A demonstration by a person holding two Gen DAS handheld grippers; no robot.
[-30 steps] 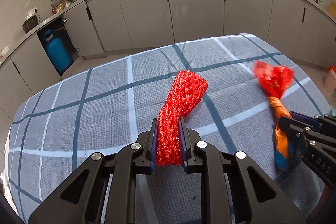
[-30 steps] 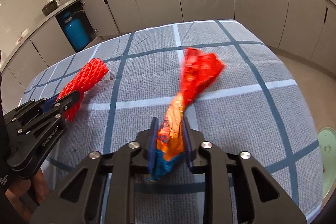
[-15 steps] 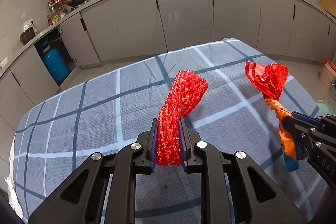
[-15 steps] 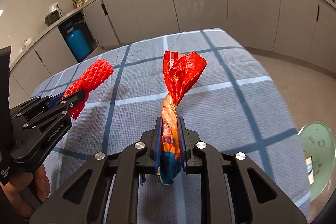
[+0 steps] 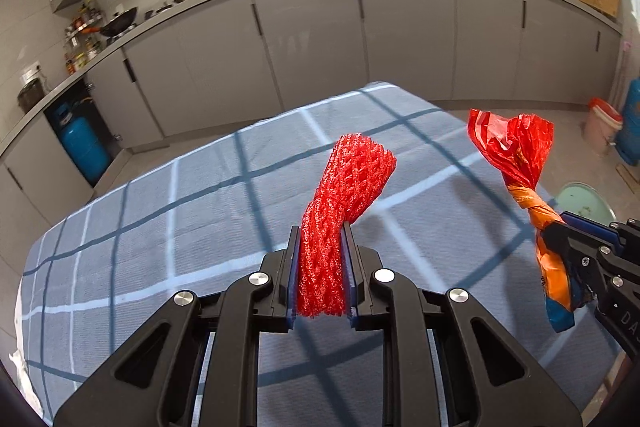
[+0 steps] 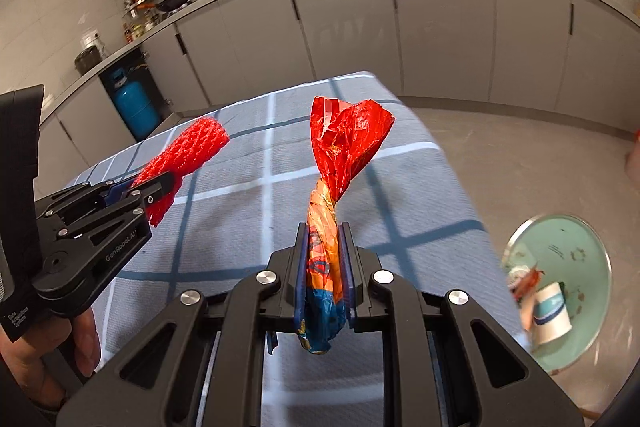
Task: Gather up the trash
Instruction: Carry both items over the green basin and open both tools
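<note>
- Your left gripper (image 5: 322,259): jaws clamped on a red foam net (image 5: 340,203), which is held clear above the checked tablecloth (image 5: 160,227).
- Your right gripper (image 6: 324,259): jaws pinched on a twisted red-and-orange wrapper (image 6: 340,155), also lifted above the tablecloth, near its right edge.
- Green trash bin (image 6: 580,251): on the floor to the right of the tablecloth, with a paper cup (image 6: 550,311) and scraps inside.
- Blue gas cylinder (image 5: 84,147): beyond the tablecloth's far left, in the open cabinet.

Bright window glare (fisheye-warped edges)
</note>
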